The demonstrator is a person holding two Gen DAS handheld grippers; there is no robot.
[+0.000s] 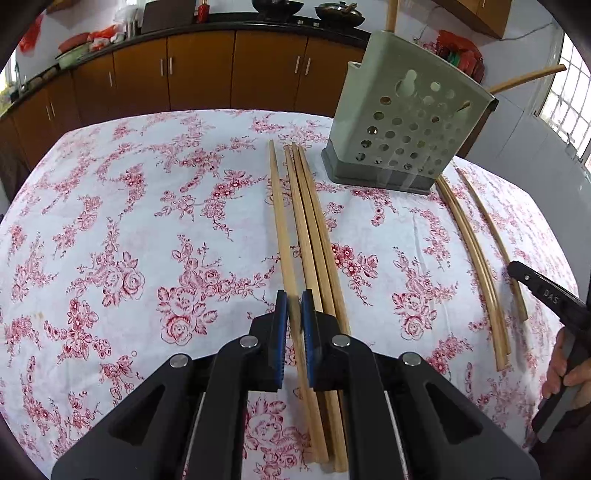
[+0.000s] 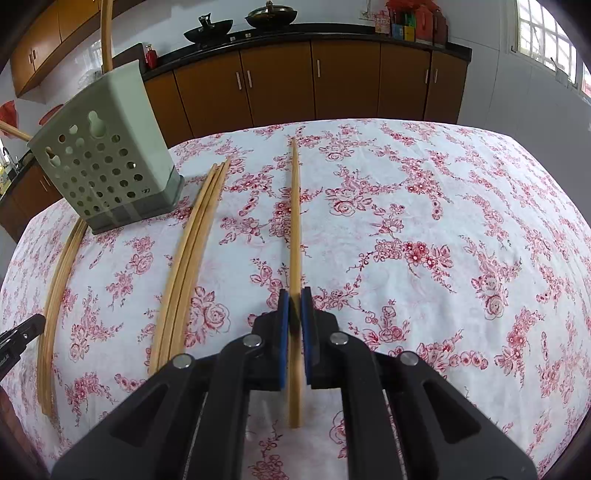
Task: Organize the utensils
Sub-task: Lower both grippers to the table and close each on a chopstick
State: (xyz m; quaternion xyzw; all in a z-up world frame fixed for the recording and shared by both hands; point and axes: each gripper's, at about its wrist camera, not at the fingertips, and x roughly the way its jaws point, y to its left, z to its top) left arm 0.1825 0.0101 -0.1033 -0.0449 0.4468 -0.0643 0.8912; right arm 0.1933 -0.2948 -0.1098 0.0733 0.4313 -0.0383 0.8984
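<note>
Two grippers, each clamped on a chopstick – person's hand (image 1: 569, 373) only in left-wrist view

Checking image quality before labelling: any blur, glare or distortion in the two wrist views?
Left wrist view: strong fisheye bend, chopsticks at right curve; the chopstick in the left gripper smears between the pads; dark vignette corners.
Right wrist view: same bend on the utensil holder; window blown out; held chopstick blurs at the right gripper; the tablecloth is evenly lit.

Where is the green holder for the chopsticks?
The green holder stands on the flowery tablecloth at the far edge, between two bunches of chopsticks.
</note>
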